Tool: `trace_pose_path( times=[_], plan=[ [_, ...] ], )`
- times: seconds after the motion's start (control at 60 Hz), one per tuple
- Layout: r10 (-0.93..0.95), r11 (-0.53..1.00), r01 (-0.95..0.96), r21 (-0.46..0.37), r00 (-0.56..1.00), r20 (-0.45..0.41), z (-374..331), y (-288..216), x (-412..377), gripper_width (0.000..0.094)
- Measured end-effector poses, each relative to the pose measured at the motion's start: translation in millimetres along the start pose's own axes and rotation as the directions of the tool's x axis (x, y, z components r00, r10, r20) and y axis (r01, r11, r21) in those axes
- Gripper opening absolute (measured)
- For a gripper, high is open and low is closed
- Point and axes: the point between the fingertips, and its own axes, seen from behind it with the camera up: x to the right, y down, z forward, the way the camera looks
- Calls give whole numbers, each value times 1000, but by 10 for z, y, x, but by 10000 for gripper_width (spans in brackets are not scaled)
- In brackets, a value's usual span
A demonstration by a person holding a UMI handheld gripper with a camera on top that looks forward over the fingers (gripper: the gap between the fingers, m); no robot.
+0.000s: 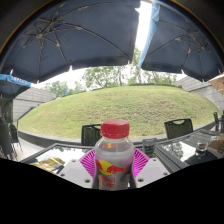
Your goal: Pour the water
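Note:
A clear plastic bottle with a red cap and a red and yellow label stands upright between my gripper's two fingers. The magenta pads press against both of its sides, so the fingers are shut on it. The bottle's lower part is hidden below the fingers. It appears held above a glass-topped table.
Dark patio chairs stand beyond the table, with another behind the bottle. Two large dark umbrellas spread overhead. A glass sits on the table to the right. A lawn and trees lie beyond.

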Motion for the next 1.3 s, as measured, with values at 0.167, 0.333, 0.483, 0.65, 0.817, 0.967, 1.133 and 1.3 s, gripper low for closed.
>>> trace_pose_path(
  times=[0.167, 0.333, 0.483, 0.65, 0.817, 0.967, 1.133, 1.3],
  plan=[
    [-17, 995, 21, -100, 999, 38, -22, 462, 65, 411],
    [-83, 989, 89, -122, 995, 54, -74, 649, 29, 414],
    [-63, 987, 68, -146, 997, 38, -13, 654, 61, 537],
    [-65, 972, 84, -220, 994, 91, -325, 652, -26, 823],
    [-144, 961, 157, -228, 987, 76, -1022, 489, 85, 845],
    [-233, 946, 244, -215, 970, 73, -1741, 447, -26, 840],
    [-273, 935, 288, -208, 957, 99, -2229, 542, -312, 841],
    [-281, 927, 302, -223, 952, 124, -2356, 618, -542, 844]
  ],
)
